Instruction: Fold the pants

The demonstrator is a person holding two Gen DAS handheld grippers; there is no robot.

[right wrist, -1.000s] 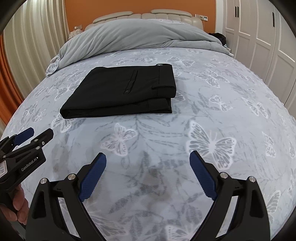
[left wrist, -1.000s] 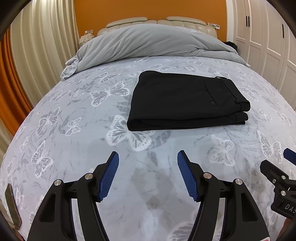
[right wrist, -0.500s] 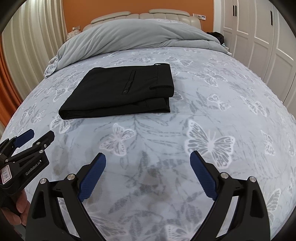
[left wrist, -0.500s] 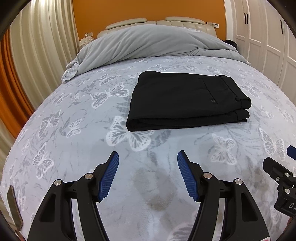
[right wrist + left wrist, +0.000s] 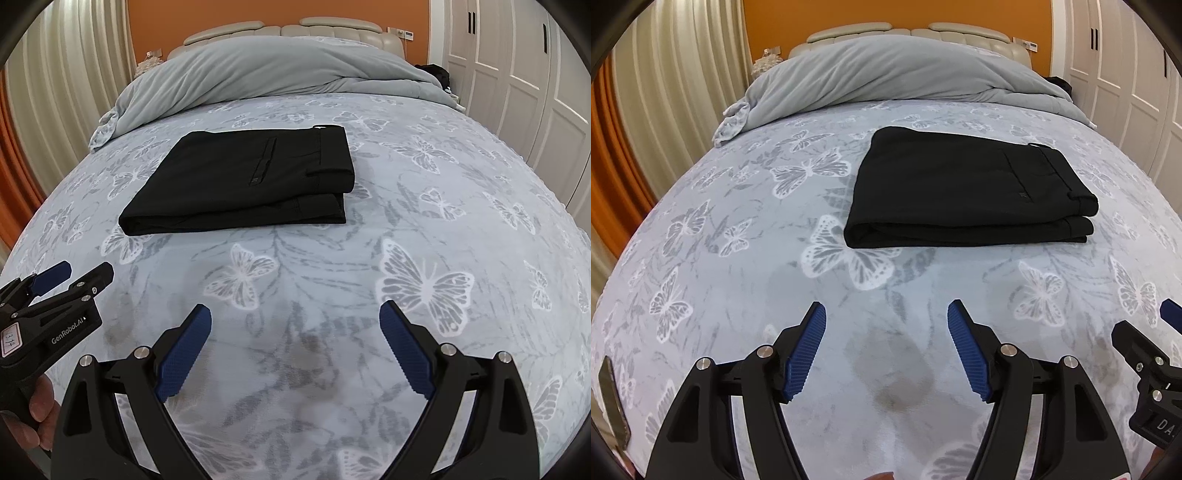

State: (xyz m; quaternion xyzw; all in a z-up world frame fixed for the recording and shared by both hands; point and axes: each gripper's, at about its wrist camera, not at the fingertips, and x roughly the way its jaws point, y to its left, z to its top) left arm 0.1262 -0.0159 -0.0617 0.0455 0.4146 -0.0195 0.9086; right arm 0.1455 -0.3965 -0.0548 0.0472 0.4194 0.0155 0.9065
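Curtains: cream pleated drapes hang along the bed's left side.
Left tongs: blue pads parted wide, holding nothing, poised over the bedspread near the foot of the bed, well apart from the garment.
Pants: black, folded into a flat rectangular stack, waistband end to the right, lying mid-bed on the bedspread.
Bedspread: pale grey with white butterfly print, darker smudges near the tongs.
Duvet: grey, heaped at the headboard end.
Right tongs: pads spread wider, empty, over the bedspread, clear of the pants.
Wardrobe: white panelled doors on the right.
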